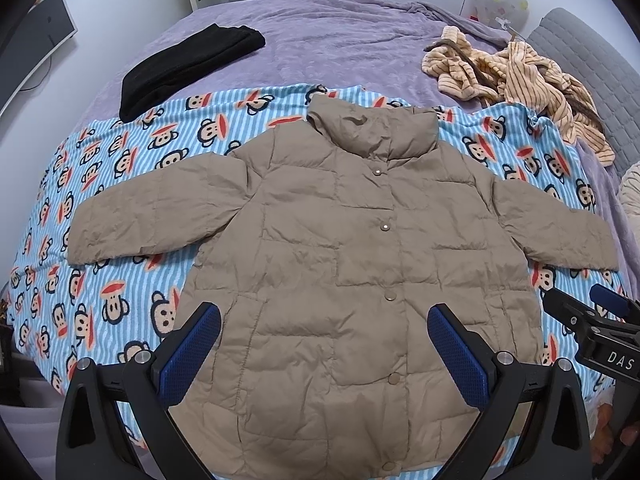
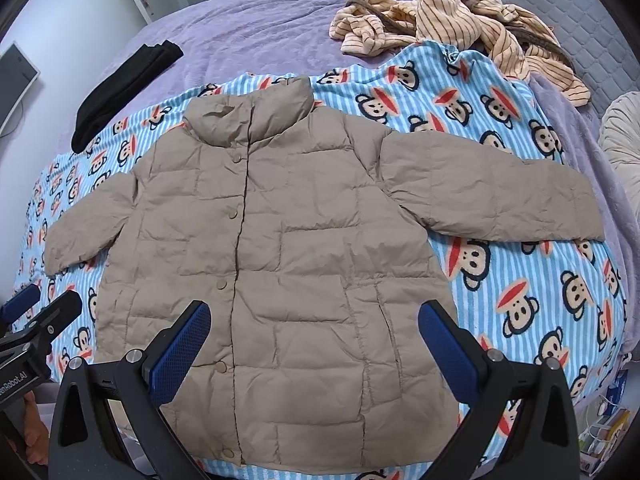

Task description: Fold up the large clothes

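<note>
Left wrist view: tan quilted puffer jacket (image 1: 340, 248) lies flat, front up, on a fleecy blue-striped blanket with a monkey-face print (image 1: 100, 300), which covers the near part of a bed with a plush lilac bedspread (image 1: 320, 44). Jacket is snapped shut down a row of round snaps, stand collar at the far end, both sleeves spread sideways, fabric crinkled and box-stitched. Left gripper (image 1: 324, 344) hovers over the hem, jaws spread wide, nothing between the blue dimpled pads (image 1: 192, 344). A folded black garment (image 1: 188, 68) lies at far left; a rumpled cream striped garment (image 1: 520, 76) lies at far right; grey padded headboard (image 1: 592, 56) beyond it. The right gripper (image 1: 600, 320) shows at the right edge. Right wrist view: same jacket (image 2: 280, 240), seen from nearer its right side, hem closest. Right gripper (image 2: 314, 340) above the lower front, jaws parted wide and empty, textured blue pads (image 2: 180, 348) on black frames. The left gripper (image 2: 36, 316) enters at left edge; its opening is unclear in this view.
</note>
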Motion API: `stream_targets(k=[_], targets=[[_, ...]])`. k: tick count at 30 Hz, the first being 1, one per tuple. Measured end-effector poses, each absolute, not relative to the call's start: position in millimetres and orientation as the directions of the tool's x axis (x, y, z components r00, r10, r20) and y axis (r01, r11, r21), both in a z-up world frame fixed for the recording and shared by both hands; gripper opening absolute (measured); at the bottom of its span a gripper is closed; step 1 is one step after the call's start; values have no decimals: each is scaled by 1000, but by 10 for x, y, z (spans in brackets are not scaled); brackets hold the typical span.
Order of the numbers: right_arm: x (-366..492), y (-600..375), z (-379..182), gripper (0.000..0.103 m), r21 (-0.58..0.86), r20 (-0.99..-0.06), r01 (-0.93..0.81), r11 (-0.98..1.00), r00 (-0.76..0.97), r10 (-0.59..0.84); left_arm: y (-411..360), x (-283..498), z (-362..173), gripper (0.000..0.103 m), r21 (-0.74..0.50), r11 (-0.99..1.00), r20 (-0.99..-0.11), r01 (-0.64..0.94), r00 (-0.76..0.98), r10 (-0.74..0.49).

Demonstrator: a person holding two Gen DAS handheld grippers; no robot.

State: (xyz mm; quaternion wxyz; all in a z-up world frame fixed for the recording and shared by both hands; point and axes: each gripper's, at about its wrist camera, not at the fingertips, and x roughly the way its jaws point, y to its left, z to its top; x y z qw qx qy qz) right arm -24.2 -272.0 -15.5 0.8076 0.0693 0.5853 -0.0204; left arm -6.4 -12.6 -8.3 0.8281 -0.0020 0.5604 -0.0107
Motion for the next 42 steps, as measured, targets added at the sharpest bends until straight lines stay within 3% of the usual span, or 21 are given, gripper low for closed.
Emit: stream_targets(k=[42], targets=[[-186, -2602, -117, 103, 72, -946, 98, 993, 322, 37, -48, -67, -97, 103, -22, 1000, -927, 11, 373, -24]])
